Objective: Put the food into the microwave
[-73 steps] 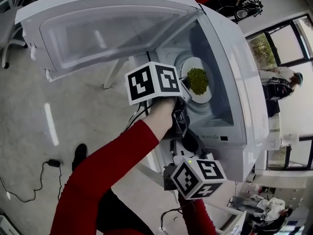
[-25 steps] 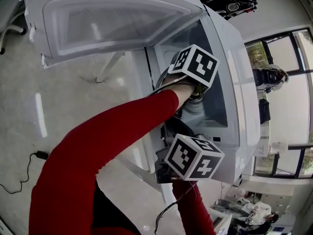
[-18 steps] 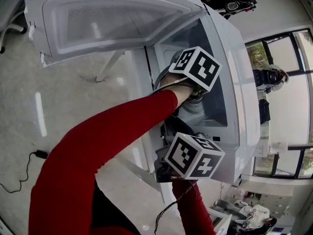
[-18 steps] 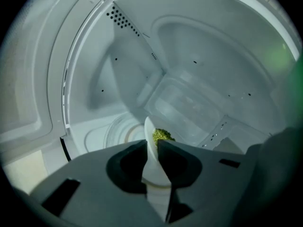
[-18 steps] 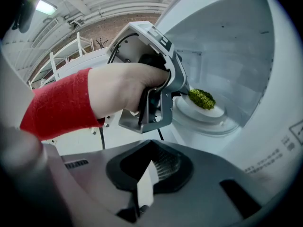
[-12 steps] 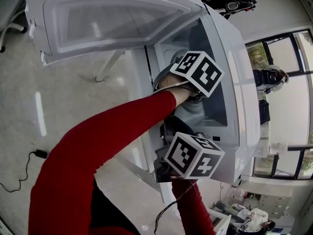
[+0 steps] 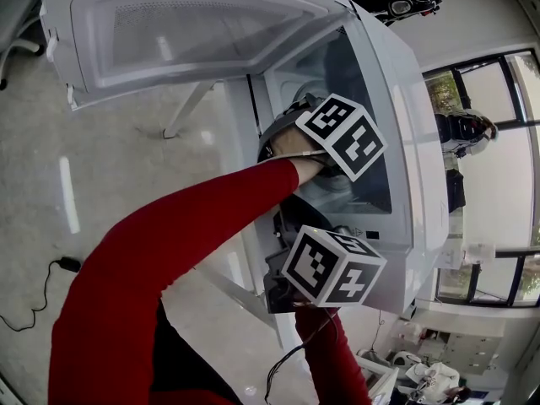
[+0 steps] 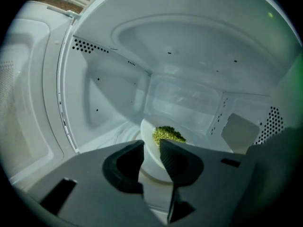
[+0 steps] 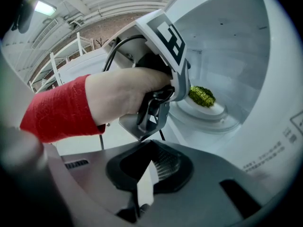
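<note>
Green food on plate already inside microwave. Opening left gripper, rim loose between jaws; holding right gripper closed, empty. Risking dragging plate off-centre by withdrawing early.

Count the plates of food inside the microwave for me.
1: a white plate of green food on the turntable inside the open microwave, its near rim between the left gripper's opening jaws. The gripper hides some floor.

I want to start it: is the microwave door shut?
No, the door stands swung wide open, well clear of the front of the microwave.
</note>
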Tool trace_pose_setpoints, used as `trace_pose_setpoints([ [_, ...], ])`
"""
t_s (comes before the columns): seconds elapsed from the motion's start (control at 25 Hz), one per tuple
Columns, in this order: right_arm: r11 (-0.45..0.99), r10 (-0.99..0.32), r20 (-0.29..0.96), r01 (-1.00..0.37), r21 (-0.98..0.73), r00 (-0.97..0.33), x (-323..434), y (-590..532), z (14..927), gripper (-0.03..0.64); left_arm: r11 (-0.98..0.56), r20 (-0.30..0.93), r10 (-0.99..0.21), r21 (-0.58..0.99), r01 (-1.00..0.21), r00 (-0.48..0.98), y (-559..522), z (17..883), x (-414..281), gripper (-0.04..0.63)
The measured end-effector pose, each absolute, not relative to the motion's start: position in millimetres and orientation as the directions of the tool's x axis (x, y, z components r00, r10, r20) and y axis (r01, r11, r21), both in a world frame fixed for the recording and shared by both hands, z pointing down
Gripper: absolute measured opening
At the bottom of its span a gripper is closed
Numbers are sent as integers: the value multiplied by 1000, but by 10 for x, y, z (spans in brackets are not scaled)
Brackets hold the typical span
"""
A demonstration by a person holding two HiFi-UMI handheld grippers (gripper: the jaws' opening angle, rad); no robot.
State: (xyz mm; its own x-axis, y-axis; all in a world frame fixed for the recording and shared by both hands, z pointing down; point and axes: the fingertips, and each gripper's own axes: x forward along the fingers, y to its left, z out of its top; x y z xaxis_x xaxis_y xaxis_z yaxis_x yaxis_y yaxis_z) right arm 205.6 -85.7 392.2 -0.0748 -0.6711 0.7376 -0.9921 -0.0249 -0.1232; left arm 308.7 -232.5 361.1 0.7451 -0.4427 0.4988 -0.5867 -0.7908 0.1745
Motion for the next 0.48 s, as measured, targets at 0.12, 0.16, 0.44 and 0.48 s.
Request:
trace_pose_setpoints([
  [0.12,-26,-668,741,-992,-122,-74,2063,-848,3925,14,-796,507,-442,159,-584,740,-2333,3636,3072,106],
  [0.16,-27,-667,741,-992,-123,-74,2063,-846,3926,14,-798,508,-442,155,-583,739,-2339,3643,3065,106],
  [0.44,-26,-663,745,-992,-125,-77,2050,-832,3938,14,-793,511,-411,208,-573,755,-2373,3745,3031,114],
  [0.48,-27,-662,746,-992,-125,-76,2053,-830,3940,14,-788,510,-406,224,-573,758,-2379,3759,3022,117],
])
